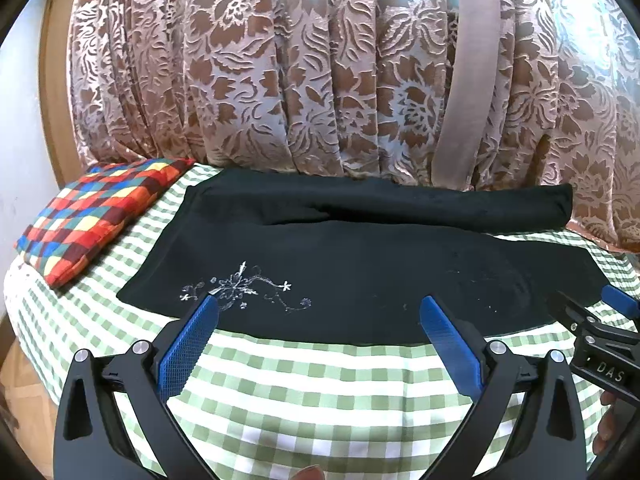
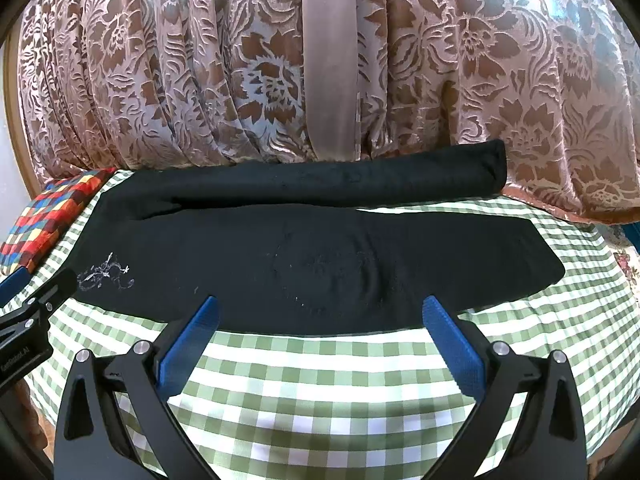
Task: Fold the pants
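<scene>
Nearest, left gripper [image 1: 319,304] and right gripper [image 2: 320,304], both spread wide, empty, poised at the near edge of the pants [image 2: 304,264]. Black pants flat across the checked cloth [image 2: 320,368], legs side by side, far one against the curtain [image 2: 240,80]. Pillow [image 1: 100,216] just left.

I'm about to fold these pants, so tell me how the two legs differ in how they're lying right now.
The near leg lies flat and spread wide on the checked cloth; the far leg looks bunched into a narrow roll against the curtain. The near leg carries white embroidery toward its left end; the far leg shows none. The near leg's right end reaches further right. Both are black and run left to right.
</scene>
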The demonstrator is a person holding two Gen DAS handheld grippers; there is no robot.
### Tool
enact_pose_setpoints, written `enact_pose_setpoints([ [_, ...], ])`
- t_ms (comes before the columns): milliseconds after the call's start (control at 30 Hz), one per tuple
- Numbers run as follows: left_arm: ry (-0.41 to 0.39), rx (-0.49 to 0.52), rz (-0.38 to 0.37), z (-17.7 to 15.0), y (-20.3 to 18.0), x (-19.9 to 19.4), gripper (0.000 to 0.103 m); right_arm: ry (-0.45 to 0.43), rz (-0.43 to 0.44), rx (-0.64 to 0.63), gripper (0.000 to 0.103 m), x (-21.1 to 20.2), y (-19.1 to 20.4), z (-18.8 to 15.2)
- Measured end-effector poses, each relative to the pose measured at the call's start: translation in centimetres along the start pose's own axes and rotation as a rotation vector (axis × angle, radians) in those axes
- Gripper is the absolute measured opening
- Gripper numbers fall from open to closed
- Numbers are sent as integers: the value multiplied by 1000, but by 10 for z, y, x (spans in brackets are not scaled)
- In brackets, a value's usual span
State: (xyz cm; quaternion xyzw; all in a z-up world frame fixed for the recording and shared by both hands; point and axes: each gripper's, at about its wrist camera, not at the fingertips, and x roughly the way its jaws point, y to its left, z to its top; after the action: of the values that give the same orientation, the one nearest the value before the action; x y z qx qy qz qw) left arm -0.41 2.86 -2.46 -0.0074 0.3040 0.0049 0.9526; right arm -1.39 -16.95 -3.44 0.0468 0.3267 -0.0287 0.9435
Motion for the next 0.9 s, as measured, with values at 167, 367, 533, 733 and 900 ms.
enact_pose_setpoints([
  [167,0,-4,4,-1,3,0,100,-7,12,8,101,-1,-1,0],
  [367,-1,-6,9,-1,4,0,100,-3,11,14,101,0,-3,-2],
  [533,3,-8,15,-1,7,2,100,-1,5,26,101,2,-8,-2],
  [733,4,-6,19,0,7,2,100,2,5,31,101,4,-13,-3],
  [900,6,-5,23,0,8,3,100,10,5,29,101,6,-14,-4],
])
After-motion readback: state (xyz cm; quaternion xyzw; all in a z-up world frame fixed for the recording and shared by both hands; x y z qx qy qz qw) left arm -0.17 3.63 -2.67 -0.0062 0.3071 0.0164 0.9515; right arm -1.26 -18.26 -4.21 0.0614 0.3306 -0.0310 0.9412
